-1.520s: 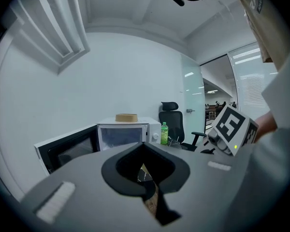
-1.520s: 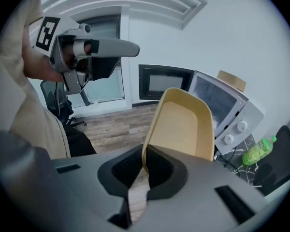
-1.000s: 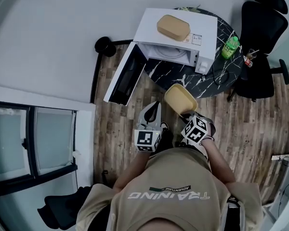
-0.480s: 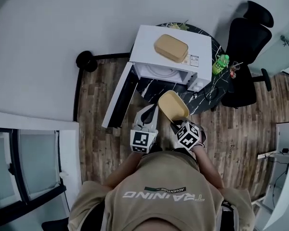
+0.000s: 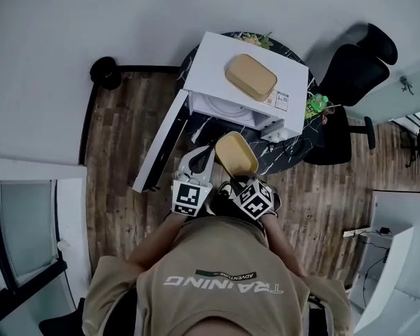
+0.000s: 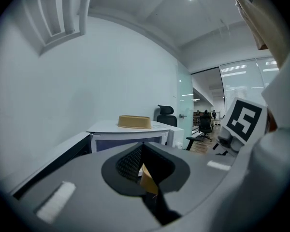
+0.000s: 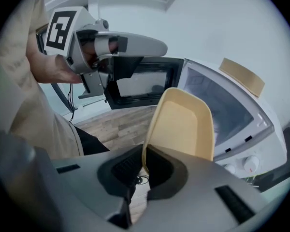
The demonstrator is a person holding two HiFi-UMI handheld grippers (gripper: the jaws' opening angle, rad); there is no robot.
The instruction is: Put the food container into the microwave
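In the head view, the microwave [image 5: 210,68] stands on a dark table [image 5: 276,156] with its door [image 5: 161,149] wide open. The food container [image 5: 236,152] is in the air before the opening, not yet inside. Another tan container [image 5: 250,76] lies on the microwave's top. In the left gripper view, the left gripper [image 6: 145,170] has its jaws together and seems to carry nothing. In the right gripper view, the right gripper [image 7: 144,166] is clenched on the rim of the tilted food container. I judge that placing it inside and letting go are left.

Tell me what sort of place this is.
Likely an office break corner: a microwave on a small table, a black office chair beside it, and glass partitions beyond.
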